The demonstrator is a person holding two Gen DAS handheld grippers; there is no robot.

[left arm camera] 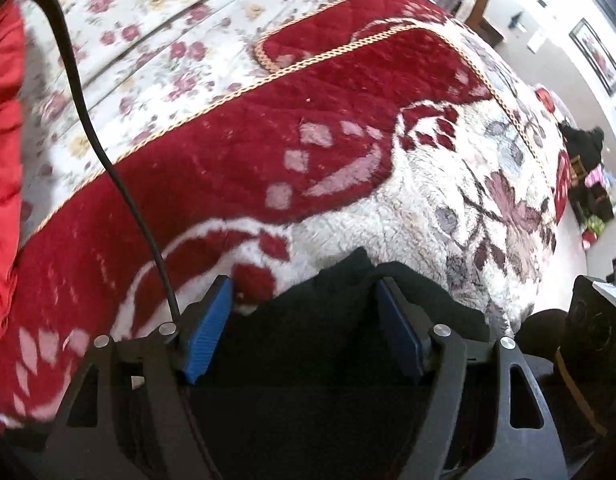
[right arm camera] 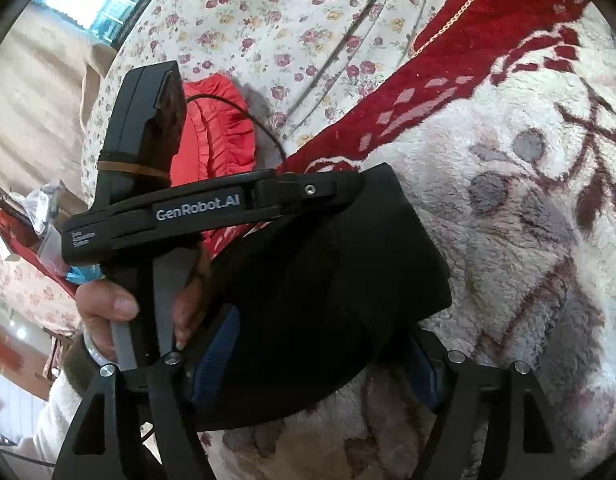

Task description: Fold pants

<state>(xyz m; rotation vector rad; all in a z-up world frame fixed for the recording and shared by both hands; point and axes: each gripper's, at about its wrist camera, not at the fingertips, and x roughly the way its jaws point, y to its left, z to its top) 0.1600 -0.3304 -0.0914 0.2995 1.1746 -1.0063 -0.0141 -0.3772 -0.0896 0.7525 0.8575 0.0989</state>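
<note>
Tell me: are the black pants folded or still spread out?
Folded: the right wrist view shows the black pants as a compact bundle with layered edges on the fleece blanket.

Your left gripper (right arm camera: 348,192) carries a small plate on its black body reading "GenRobot.AI" in pale letters. Below it sits smaller print, three short lines, too fine to read. Your left wrist view shows no legible text.

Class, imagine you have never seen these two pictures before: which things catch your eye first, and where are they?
The big red and white blanket fills the bed, with a flowered sheet beyond it. On the blanket lie folded black pants, dark against the white fleece. In the right wrist view the left gripper reaches over the pants, and the right gripper straddles their near edge.
</note>
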